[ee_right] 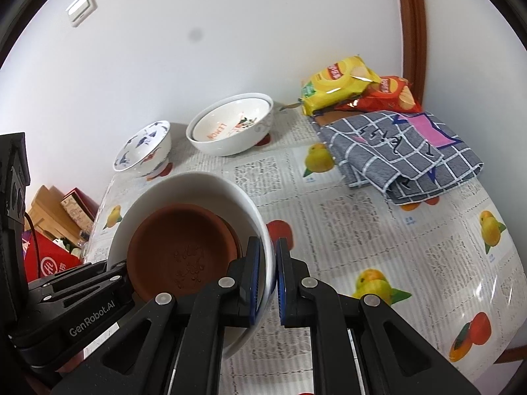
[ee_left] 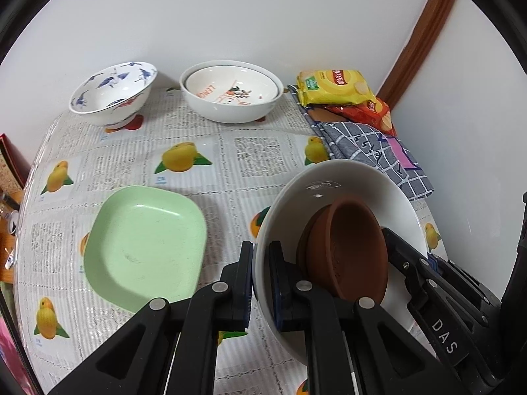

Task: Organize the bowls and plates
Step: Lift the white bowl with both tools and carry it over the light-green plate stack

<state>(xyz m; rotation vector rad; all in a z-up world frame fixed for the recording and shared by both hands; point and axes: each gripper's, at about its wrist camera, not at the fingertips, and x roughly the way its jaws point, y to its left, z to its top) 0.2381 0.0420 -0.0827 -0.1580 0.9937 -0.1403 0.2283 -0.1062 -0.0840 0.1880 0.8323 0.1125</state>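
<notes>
White bowl [ee_left: 349, 181] holds brown dishes [ee_left: 349, 247]; left gripper [ee_left: 261, 283] and right gripper [ee_right: 274, 279] jaws pinch its opposite rims. Lemon bowl [ee_left: 230, 89] nests inside another; green plate [ee_left: 145, 247] is empty.

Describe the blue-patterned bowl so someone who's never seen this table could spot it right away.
Look along the wall at the table's far edge, where two bowls stand. The blue-patterned bowl is the left one, standing alone on a small foot. Its neighbour, the lemon bowl, is nested in another and printed orange.
</notes>
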